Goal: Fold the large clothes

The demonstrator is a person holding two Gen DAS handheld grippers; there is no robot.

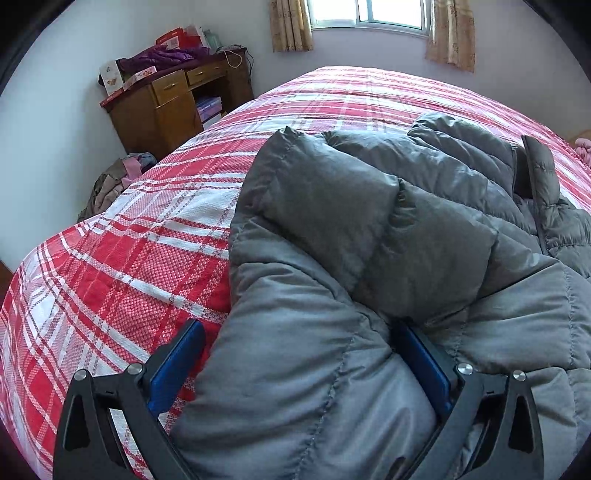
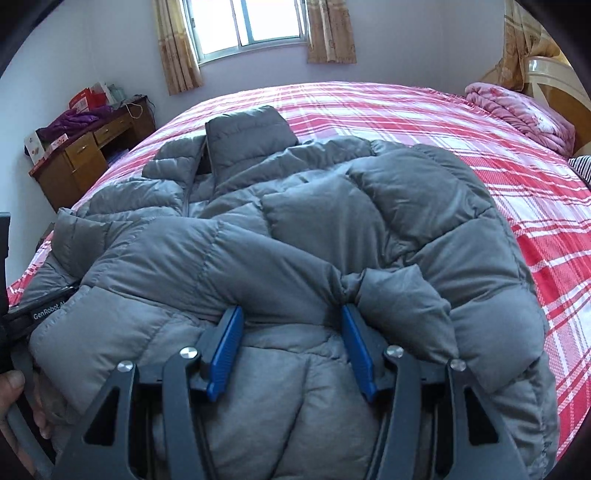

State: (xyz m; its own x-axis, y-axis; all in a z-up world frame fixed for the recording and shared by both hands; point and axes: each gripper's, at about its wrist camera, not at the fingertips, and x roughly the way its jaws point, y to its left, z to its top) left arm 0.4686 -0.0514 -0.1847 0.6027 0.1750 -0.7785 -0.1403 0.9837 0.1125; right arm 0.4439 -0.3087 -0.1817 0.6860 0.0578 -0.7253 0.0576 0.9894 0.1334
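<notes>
The left gripper (image 1: 295, 354) points downward, its blue pads spread wide with padded grey fabric bulging between them; the right gripper (image 2: 291, 350) angles down likewise, pads parted partway; a hand (image 2: 14, 406) shows at the left edge.

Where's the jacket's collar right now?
In the right wrist view the collar stands up at the jacket's far end, left of centre, toward the window on the plaid bed.
</notes>
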